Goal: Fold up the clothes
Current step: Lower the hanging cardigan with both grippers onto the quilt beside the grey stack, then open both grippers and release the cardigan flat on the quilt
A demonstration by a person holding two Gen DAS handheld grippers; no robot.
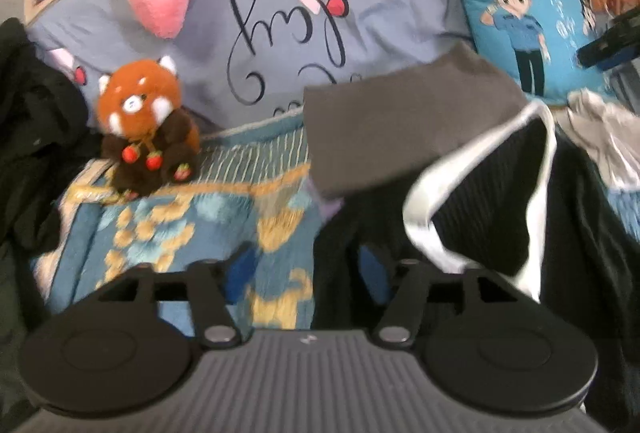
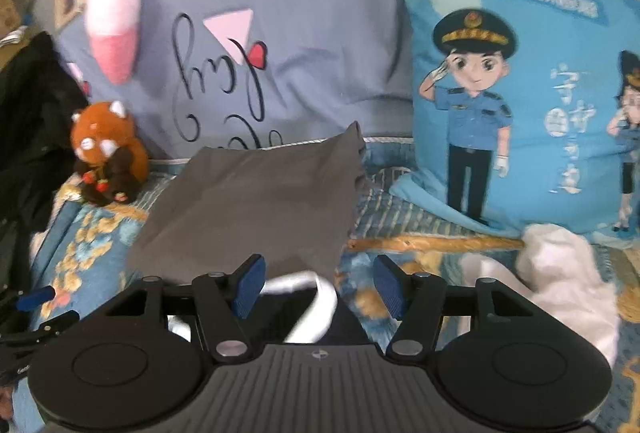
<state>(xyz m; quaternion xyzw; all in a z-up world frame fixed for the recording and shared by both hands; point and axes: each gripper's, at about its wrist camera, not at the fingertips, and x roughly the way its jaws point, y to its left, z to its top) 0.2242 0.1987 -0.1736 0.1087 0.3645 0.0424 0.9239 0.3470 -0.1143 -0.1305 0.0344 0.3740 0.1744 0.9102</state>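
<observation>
Black garment (image 1: 500, 193) beside left tool (image 1: 308, 265)

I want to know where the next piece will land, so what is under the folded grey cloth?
The folded grey cloth lies on the blue and gold patterned bedspread. A lilac scrap peeks out below its front edge; whether more lies beneath is hidden.

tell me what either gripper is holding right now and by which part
Nothing is held. The left gripper and the right gripper both have their jaws apart, above the black garment with white trim without pinching it.
</observation>
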